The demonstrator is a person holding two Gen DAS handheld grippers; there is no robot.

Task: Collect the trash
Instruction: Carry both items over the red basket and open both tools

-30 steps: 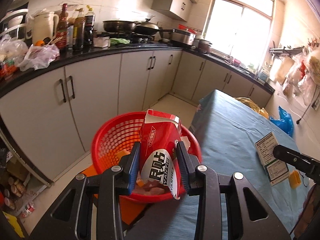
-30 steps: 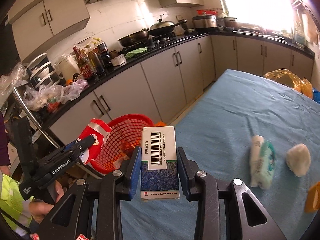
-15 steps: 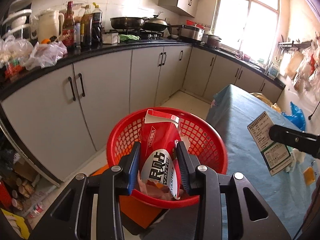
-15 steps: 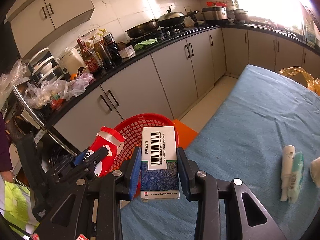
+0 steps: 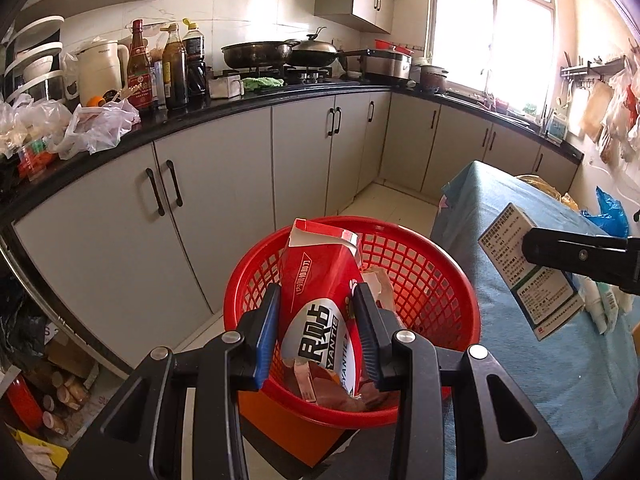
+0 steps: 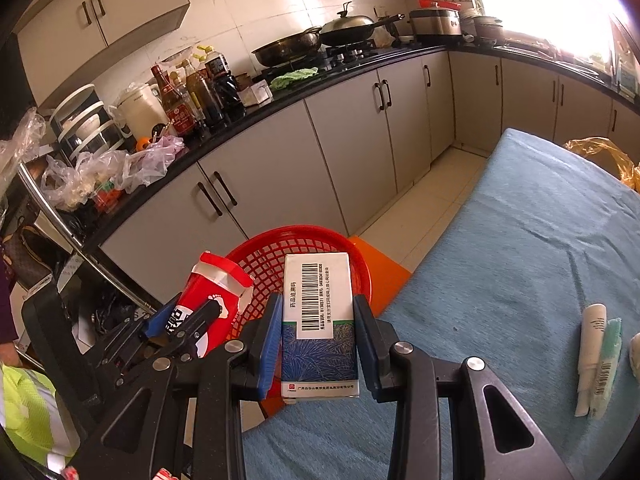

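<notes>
Red pack: stands tall mid-frame over red basket, says "YANTIE".
Left gripper: squeezing the pack.
Box: upright, barcode on top.
Right gripper: squeezing the box.

- Left gripper: black frame is showing blue pads and silver screw heads.
- Right gripper: matching black frame, blue pads, silver screws.
- Person is wearing a neon-yellow mesh garment.
</notes>
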